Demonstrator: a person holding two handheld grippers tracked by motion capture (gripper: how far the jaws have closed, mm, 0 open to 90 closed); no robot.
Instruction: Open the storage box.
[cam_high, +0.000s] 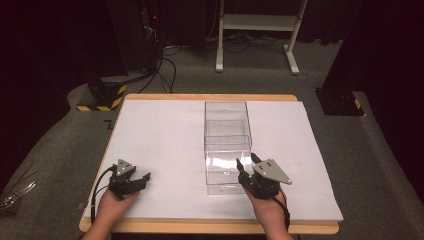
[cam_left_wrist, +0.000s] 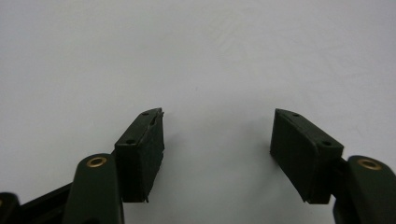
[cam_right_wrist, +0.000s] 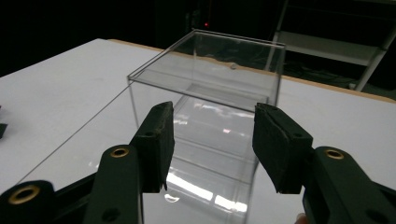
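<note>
White mat (cam_high: 165, 140) on a wooden table (cam_high: 210, 227), dark room behind.
We see a clear, boxy plastic container (cam_high: 227, 145); left gripper (cam_high: 131, 181) and right gripper (cam_high: 248, 167) both gape, holding nothing.

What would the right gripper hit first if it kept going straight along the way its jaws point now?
Most likely the clear plastic box. The right gripper is open and aimed at the box's near end, which sits framed between its jaws. In the high view it is already right at that end; whether it touches yet is unclear.
</note>
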